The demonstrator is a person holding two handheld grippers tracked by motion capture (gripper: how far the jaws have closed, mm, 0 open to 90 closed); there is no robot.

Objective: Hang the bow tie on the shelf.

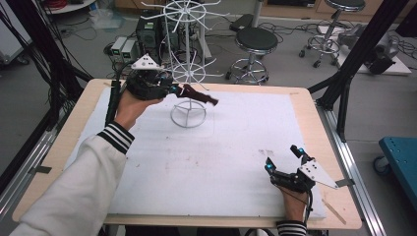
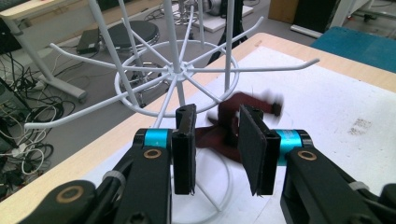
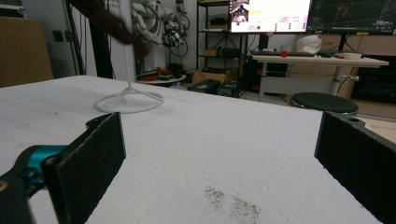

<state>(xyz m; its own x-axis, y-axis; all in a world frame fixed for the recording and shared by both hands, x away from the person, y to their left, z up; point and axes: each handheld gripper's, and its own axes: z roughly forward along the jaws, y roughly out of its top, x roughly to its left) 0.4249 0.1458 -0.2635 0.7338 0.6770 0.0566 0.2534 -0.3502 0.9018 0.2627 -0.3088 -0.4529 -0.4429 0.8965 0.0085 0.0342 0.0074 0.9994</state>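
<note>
Dark-red blurred object [image 2: 233,123] beyond left gripper [image 2: 219,149]

The dark red thing [image 2: 233,119] past the left tool [image 2: 217,149] is motion-blurred.

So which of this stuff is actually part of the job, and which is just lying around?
In use:
- left tongs
- dark red thing, blurred, between them
- white wire rack

Lying about:
- right tongs, open, idle on the white mat
- stools
- floor cables
</note>
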